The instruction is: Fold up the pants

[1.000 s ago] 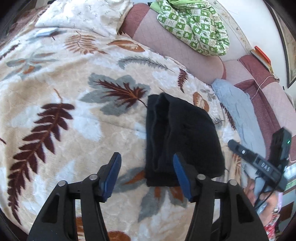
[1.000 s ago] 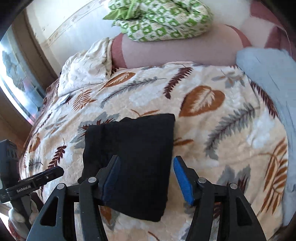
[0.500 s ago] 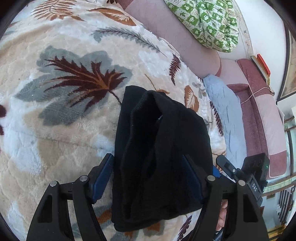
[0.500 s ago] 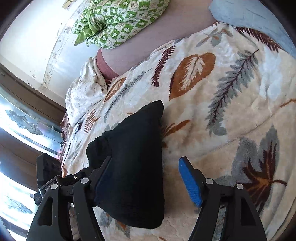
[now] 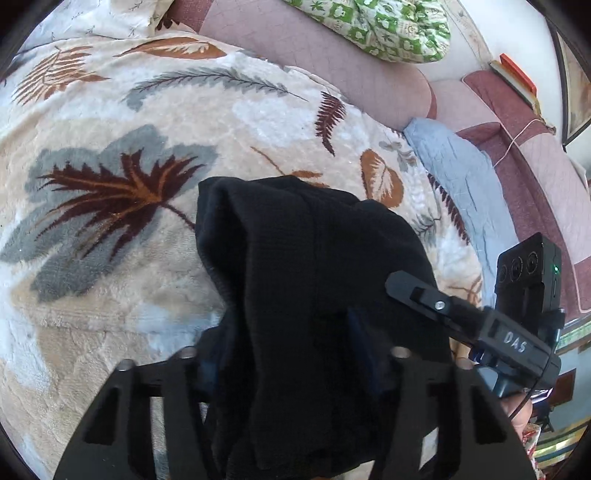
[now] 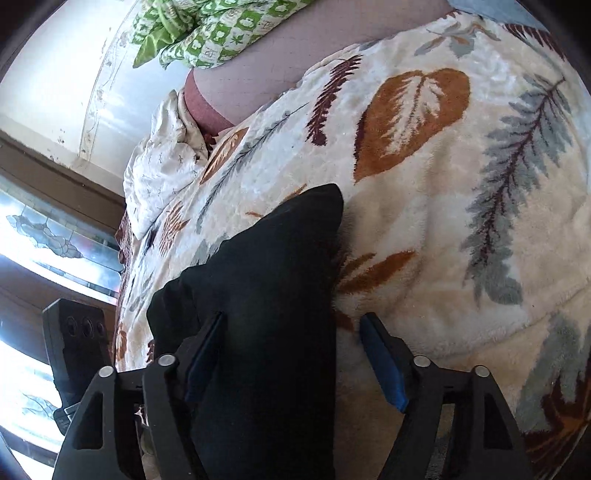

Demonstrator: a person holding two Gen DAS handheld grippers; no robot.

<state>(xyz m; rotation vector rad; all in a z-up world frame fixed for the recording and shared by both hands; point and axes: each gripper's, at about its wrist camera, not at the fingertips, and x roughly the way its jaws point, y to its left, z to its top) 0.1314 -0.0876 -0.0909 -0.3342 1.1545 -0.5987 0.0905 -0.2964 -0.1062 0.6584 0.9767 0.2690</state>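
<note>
A cream leaf-print blanket [image 5: 110,258] carries the folded black pants [image 5: 314,295], a blue cloth [image 5: 458,173] alongside.

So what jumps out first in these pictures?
The folded black pants fill the middle, lying on a leaf-print blanket. The left gripper straddles them, and the right gripper has them between its open fingers. A green cloth sits at the top.

The folded black pants [image 6: 266,295] are seen in the lower centre of the frame, laid on the leaf-patterned blanket [image 6: 461,229]. The right gripper [image 6: 291,354] is held wide open over them, its left blue pad [image 6: 203,354] against the dark fabric, its right pad over the blanket. A green patterned cloth [image 6: 207,33] is seen at the top.
</note>
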